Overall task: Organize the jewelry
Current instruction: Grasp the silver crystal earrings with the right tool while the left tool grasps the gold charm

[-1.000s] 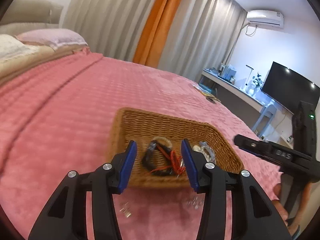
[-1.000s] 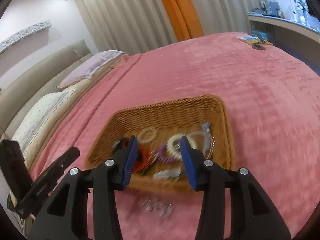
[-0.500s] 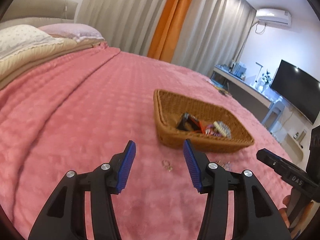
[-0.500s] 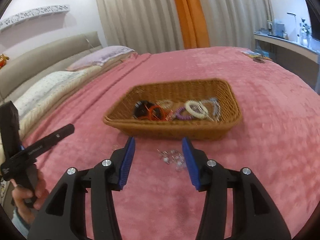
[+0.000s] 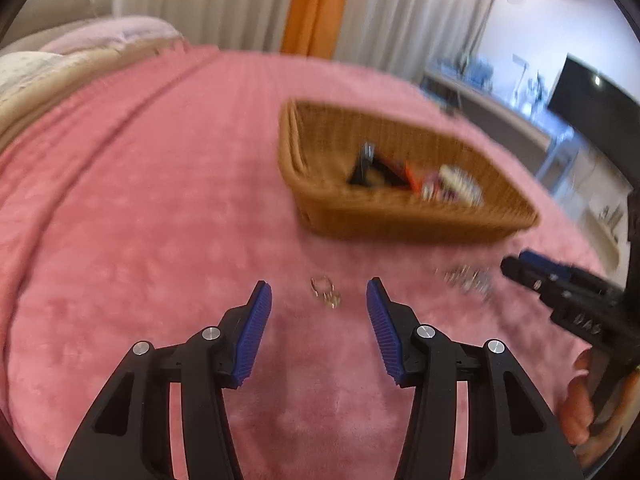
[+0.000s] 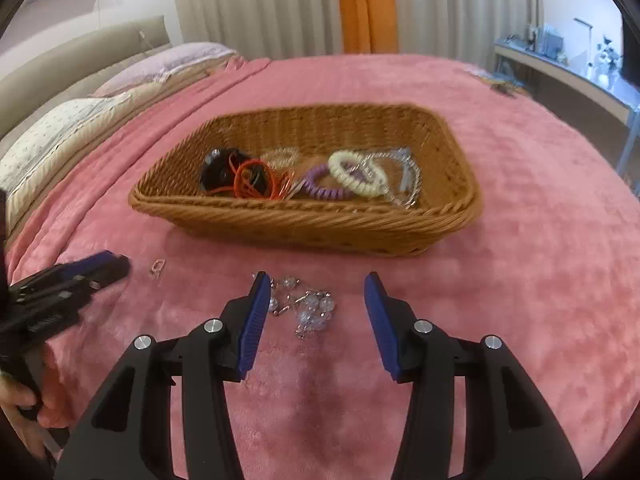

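Left wrist view: my left gripper (image 5: 319,296) hangs low over the pink bedspread (image 5: 132,216) with its jaws spread wide and nothing between the pads. Just ahead of the tips, centred in the gap, lie the small rings (image 5: 325,292), loose on the cloth. Farther ahead and off to the right sits the basket (image 5: 316,184); the picture is smeared, but I can make out dark, orange and pale pieces already in it. Off to my right, the right gripper (image 5: 520,266) points at a glittery heap, the beads (image 5: 470,278), just in front of its tips.

Right wrist view: my right gripper (image 6: 312,296) is also wide open and empty. The beads (image 6: 304,304), a clear crystal tangle, lie on the bedspread between the two fingertips, nearer the left one. Straight ahead, the basket (image 6: 304,220) holds a black piece tangled with orange cord (image 6: 252,180), a purple coil (image 6: 320,190), a cream coil (image 6: 356,178), a clear band and a silvery chain. To my left, the left gripper (image 6: 116,266) has the rings (image 6: 157,267) just off its tip.

I judge the job mostly done: most pieces are in the basket, and as far as I can see only the rings and the beads are left outside. Neither is gripped yet; each sits lined up before its own gripper.
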`<state>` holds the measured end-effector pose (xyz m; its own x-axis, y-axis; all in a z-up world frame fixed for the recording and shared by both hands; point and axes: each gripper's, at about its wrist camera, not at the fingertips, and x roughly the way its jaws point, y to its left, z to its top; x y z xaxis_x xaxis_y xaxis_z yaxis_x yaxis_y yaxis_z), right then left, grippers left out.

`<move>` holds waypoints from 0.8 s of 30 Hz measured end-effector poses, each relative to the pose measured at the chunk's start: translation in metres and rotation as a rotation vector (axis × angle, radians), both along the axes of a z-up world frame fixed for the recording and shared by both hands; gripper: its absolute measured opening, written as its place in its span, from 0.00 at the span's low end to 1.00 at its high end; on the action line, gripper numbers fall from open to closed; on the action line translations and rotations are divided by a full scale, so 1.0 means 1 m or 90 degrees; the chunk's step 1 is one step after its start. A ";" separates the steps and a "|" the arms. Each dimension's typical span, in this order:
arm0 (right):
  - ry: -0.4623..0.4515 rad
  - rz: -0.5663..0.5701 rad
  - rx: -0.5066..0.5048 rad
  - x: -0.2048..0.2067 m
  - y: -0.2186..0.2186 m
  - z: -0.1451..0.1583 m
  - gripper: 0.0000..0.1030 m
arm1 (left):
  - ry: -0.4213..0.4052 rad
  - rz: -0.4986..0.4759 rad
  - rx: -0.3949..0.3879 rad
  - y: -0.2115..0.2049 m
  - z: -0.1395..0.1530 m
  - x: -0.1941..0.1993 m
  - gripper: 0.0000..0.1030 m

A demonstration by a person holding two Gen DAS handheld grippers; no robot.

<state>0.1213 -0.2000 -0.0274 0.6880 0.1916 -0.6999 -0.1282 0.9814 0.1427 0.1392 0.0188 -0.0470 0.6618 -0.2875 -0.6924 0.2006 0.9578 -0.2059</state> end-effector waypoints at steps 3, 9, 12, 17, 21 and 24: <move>0.030 0.008 0.014 0.007 -0.002 -0.010 0.44 | 0.028 -0.019 0.001 -0.002 -0.008 0.008 0.46; 0.037 0.013 0.011 0.010 0.002 -0.018 0.44 | 0.050 -0.023 0.028 -0.008 -0.017 0.022 0.44; 0.044 0.028 -0.009 0.008 0.010 -0.022 0.44 | 0.048 -0.020 0.033 -0.009 -0.020 0.024 0.41; 0.048 0.019 -0.010 0.008 0.010 -0.024 0.44 | 0.034 -0.025 0.055 -0.015 -0.021 0.023 0.41; 0.058 0.005 0.020 0.012 0.001 -0.027 0.44 | 0.023 -0.029 0.075 -0.021 -0.020 0.021 0.38; 0.065 0.012 0.007 0.015 0.005 -0.028 0.50 | 0.019 -0.029 0.080 -0.023 -0.021 0.020 0.37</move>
